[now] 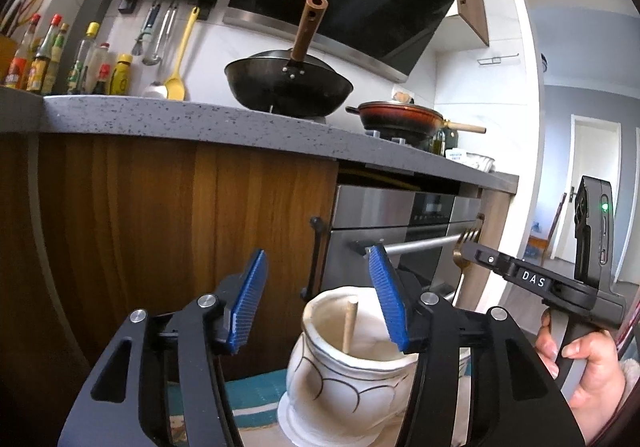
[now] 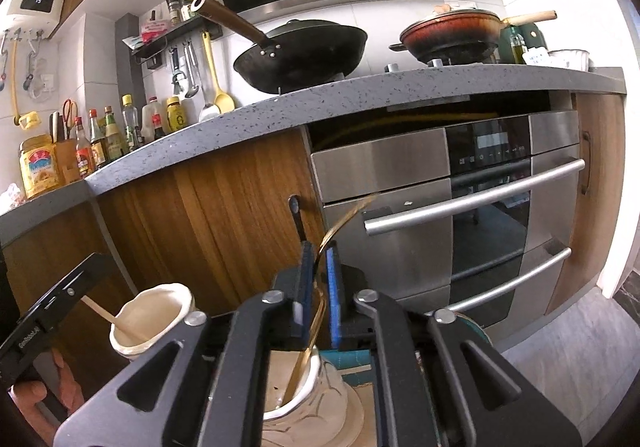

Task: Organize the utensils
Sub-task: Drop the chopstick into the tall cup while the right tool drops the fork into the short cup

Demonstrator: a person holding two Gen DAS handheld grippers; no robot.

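Observation:
My left gripper (image 1: 318, 271) is open and empty, its blue pads (image 1: 388, 295) spread above a white ceramic jar (image 1: 340, 383) that holds a wooden stick (image 1: 349, 323). My right gripper (image 2: 320, 247) is shut on a gold fork (image 2: 340, 223), tines up, its handle end down inside a second white jar (image 2: 296, 403) directly below. The first jar (image 2: 150, 321) with the stick shows at lower left in the right wrist view. In the left wrist view the right gripper (image 1: 476, 253) holds the fork (image 1: 466, 243) at right.
A teal mat (image 1: 248, 395) lies under the jars. Behind are a wooden cabinet (image 1: 160, 227), a steel oven (image 2: 460, 207) with bar handles, and a grey countertop (image 2: 320, 99) with a black wok (image 2: 304, 51), a red pan (image 2: 452, 33) and bottles (image 2: 100, 139).

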